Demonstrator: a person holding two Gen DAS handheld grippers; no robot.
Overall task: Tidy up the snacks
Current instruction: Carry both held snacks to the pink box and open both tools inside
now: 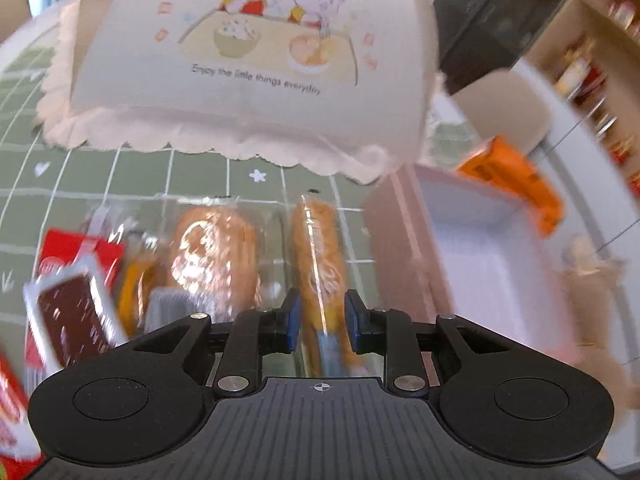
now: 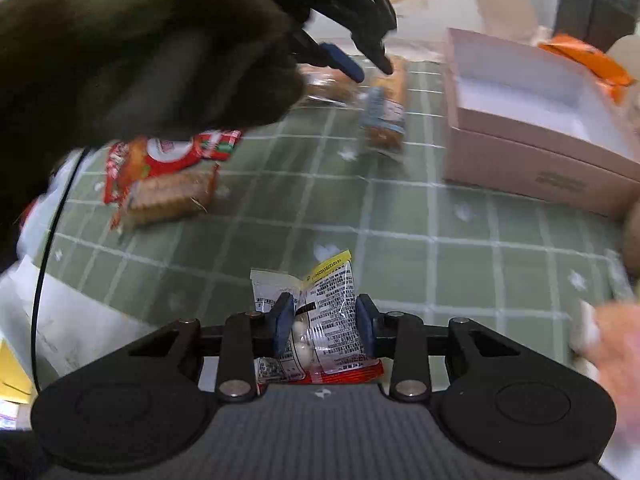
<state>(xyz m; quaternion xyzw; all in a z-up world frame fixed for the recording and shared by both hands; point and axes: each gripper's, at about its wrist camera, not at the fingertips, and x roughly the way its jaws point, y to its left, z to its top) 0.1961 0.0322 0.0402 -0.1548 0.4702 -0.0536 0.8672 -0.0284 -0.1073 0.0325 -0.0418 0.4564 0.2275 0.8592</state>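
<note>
The left gripper (image 1: 320, 322) stands over a long bread stick in a clear wrapper (image 1: 318, 256); the stick lies on the green checked counter (image 1: 200, 176), its long axis running straight away from the gripper, in line with the way the fingers point; its near end sits between the two blue pads (image 1: 294, 320). The jaws stand slightly apart, one on each side of the stick; a narrow gap shows beside each pad, so the stick is judged not yet clamped. Because the jaws close across the narrow width of the stick, no roll of the wrist is judged necessary before closing.

The open pink box (image 1: 404, 240) lies to the right of the stick, just beside it, with a white interior; a carry from stick to box therefore runs rightward.

The right gripper (image 2: 323, 326) has a clear printed packet of small white pieces (image 2: 326, 320) between its pads; the jaws are narrowed around it, and both pads appear to touch the film, so the packet is judged held. In the right wrist view the same box (image 2: 520, 152) lies ahead and to the right, well apart from the packet.

Of the two, the left gripper is nearer the bread stick; the right is already occupied.
</note>
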